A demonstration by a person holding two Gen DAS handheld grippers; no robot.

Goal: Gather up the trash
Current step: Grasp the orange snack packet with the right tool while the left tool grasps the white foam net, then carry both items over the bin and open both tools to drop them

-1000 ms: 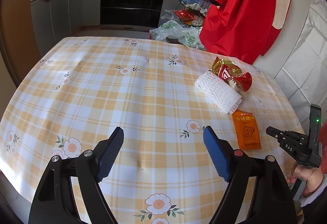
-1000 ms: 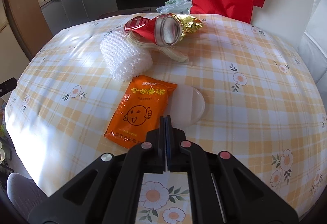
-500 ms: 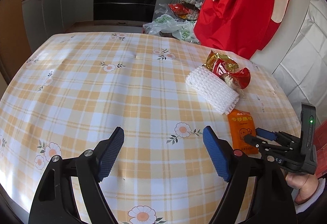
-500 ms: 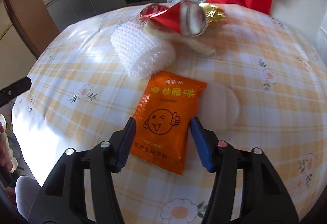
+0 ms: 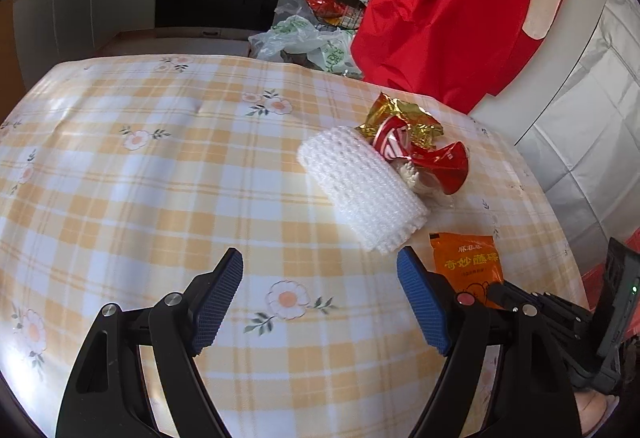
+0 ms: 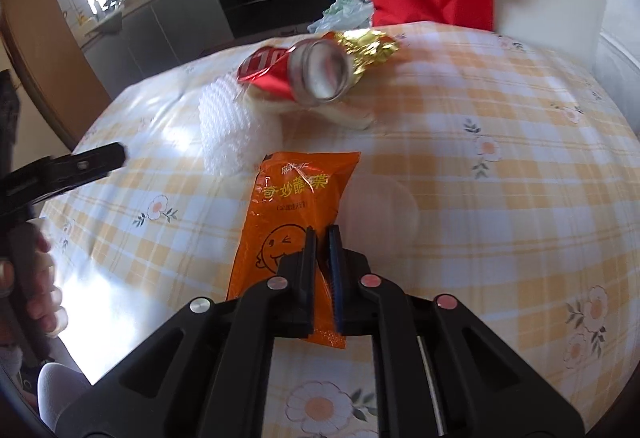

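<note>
The tabletop [image 5: 160,198], under its orange-checked cloth, carries all the trash at its far right, around two o'clock from the left claw [image 5: 320,298]. That claw hangs with its blue pads wide apart and nothing between them.

The white foam net [image 5: 360,190] is the largest piece; it is springy and may squash and slip free if pinched at one end only. Touching it at its one o'clock side lies a crushed red can [image 5: 424,158] on a gold foil wrapper [image 5: 404,118], with some pale scrap underneath (too blurred to name). Lifting the net carelessly could roll the can toward the tabletop's edge.

The orange sachet [image 6: 292,214] lies flat just beside the net, at six o'clock from the can in the right wrist view. The right claw [image 6: 322,238] stands with its pads together on the sachet's near end, apparently pinching a fold of film. So thin a hold on slick plastic could let go on lifting, or catch the cloth as well and drag it.
</note>
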